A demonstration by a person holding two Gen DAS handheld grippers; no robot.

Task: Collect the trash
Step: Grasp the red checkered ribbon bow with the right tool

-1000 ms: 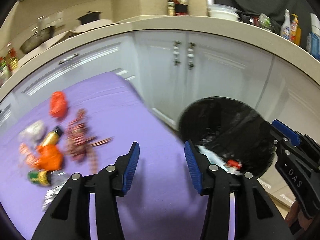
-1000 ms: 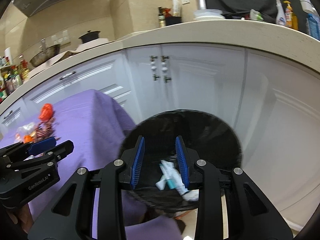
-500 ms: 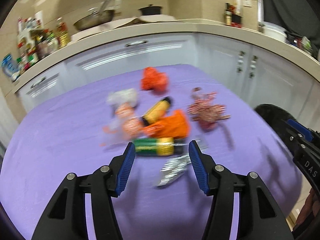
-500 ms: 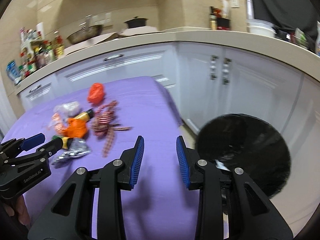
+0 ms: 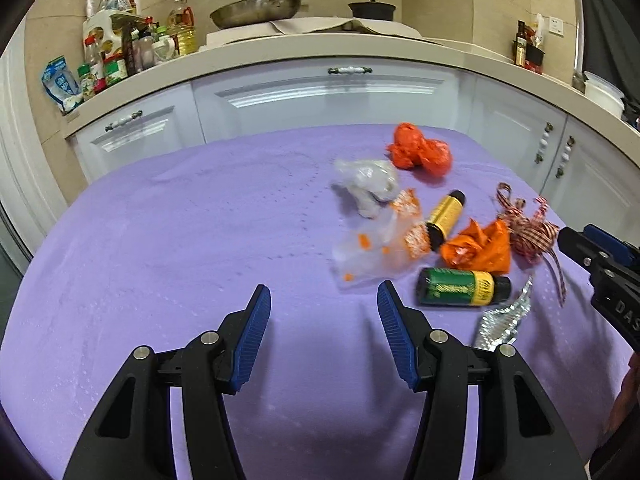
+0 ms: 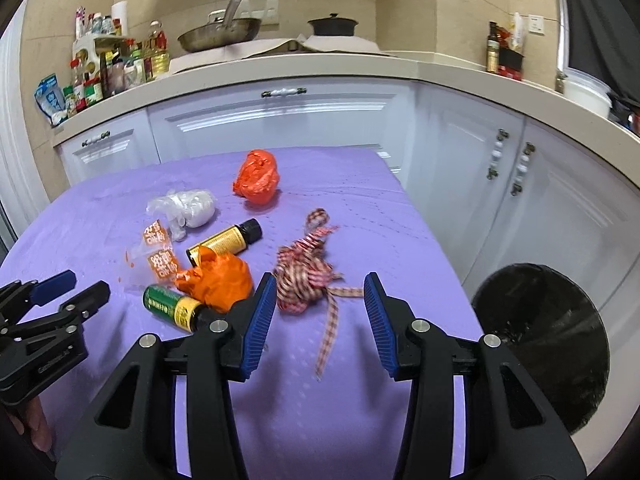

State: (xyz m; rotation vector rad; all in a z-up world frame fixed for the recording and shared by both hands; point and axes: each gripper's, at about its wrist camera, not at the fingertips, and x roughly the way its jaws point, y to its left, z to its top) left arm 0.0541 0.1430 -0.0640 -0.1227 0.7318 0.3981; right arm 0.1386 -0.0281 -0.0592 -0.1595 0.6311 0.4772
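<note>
Left wrist: right tool cut off.

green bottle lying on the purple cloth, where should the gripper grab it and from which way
Likely best across the label-covered body of the green bottle, coming from above with the fingers either side. It lies flat, so its round sides are exposed; the black cap end looks narrower.

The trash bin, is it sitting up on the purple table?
No, the black trash bin stands on the floor beside the purple table, by the white cabinets.
</note>
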